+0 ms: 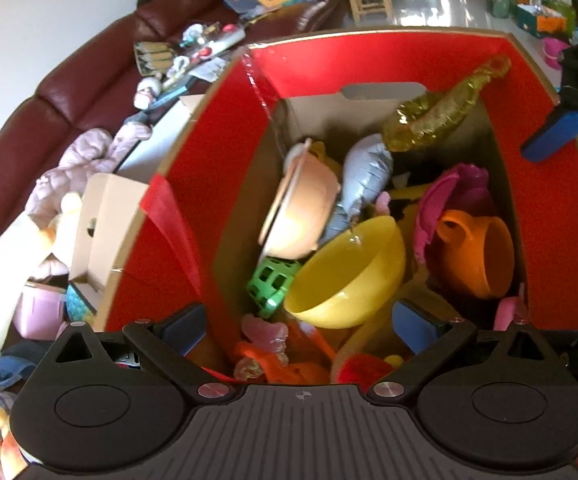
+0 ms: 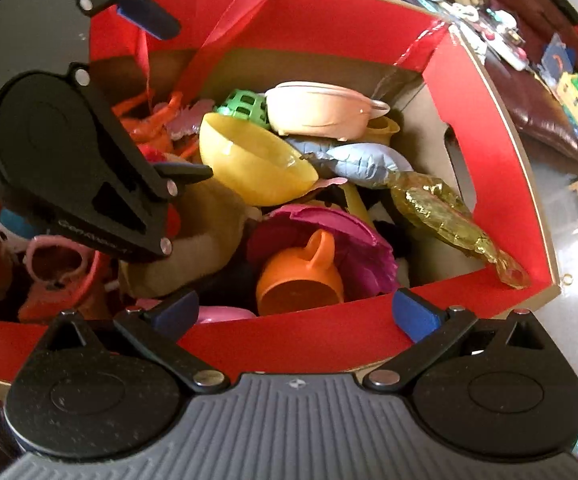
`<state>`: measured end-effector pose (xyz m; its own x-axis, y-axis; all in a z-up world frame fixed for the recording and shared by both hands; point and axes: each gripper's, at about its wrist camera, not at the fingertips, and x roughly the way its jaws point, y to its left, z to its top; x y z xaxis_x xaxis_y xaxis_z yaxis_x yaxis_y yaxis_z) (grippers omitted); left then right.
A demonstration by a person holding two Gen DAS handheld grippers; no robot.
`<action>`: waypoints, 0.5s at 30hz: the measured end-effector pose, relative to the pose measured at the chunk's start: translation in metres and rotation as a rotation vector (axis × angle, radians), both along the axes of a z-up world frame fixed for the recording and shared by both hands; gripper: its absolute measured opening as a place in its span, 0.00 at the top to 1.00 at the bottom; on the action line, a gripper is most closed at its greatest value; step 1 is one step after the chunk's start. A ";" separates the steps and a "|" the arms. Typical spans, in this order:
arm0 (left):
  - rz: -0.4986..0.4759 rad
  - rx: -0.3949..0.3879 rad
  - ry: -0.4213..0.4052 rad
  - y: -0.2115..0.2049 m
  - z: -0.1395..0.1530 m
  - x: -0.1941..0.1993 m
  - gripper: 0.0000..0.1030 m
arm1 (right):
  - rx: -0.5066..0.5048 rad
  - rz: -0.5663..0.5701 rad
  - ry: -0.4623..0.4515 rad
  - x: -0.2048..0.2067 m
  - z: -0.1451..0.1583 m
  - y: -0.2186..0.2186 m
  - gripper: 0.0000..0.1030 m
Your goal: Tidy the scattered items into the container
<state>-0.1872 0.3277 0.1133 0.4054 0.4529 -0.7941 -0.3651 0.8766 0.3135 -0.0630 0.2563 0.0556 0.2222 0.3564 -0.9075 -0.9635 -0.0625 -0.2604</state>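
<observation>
While both of our tools hang over the red cardboard box [image 1: 369,64], we hold nothing in either. Our left hand-held gripper [image 1: 303,326] has its blue-padded fingers spread wide above the box's contents, empty between them. Our right hand-held gripper [image 2: 305,312] is spread just as wide over the near red wall, also empty. Inside the box a yellow bowl [image 1: 349,276] lies tilted against a peach pot [image 1: 303,216] and a green lattice toy [image 1: 269,284]. An orange cup [image 2: 301,276] lies on its side beside a magenta piece [image 2: 329,228]. A gold foil balloon [image 2: 449,216] leans over the box wall. More toys lie scattered on the dark red sofa [image 1: 17,132] behind.
</observation>
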 end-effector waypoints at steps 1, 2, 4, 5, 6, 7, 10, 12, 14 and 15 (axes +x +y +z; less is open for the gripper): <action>-0.001 -0.003 0.004 -0.001 -0.001 0.001 0.00 | -0.003 0.006 -0.005 -0.001 -0.001 0.000 0.00; -0.002 -0.006 0.008 -0.001 -0.003 0.002 0.00 | -0.006 0.012 -0.011 -0.001 -0.002 -0.001 0.00; -0.001 -0.009 0.018 -0.001 -0.006 0.005 0.00 | -0.008 0.021 -0.019 -0.002 -0.004 -0.001 0.00; -0.003 -0.011 0.023 -0.001 -0.008 0.006 0.00 | -0.009 0.025 -0.021 -0.002 -0.005 -0.002 0.00; -0.004 -0.013 0.027 -0.002 -0.009 0.006 0.00 | -0.008 0.028 -0.020 -0.002 -0.005 -0.002 0.00; -0.004 -0.014 0.030 -0.002 -0.010 0.007 0.00 | -0.009 0.030 -0.018 -0.002 -0.005 -0.002 0.00; -0.006 -0.017 0.035 -0.002 -0.013 0.009 0.00 | -0.009 0.032 -0.015 -0.001 -0.006 -0.002 0.00; -0.008 -0.023 0.035 -0.001 -0.014 0.009 0.00 | -0.009 0.031 -0.011 0.000 -0.006 -0.001 0.00; -0.010 -0.026 0.036 -0.001 -0.015 0.010 0.00 | -0.008 0.027 -0.010 0.001 -0.007 -0.001 0.00; -0.011 -0.027 0.037 -0.001 -0.016 0.011 0.00 | -0.008 0.025 -0.009 0.002 -0.007 0.000 0.00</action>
<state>-0.1766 0.3268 0.0976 0.3804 0.4264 -0.8206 -0.3441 0.8889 0.3023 -0.0611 0.2562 0.0483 0.2209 0.3546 -0.9085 -0.9593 -0.0891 -0.2680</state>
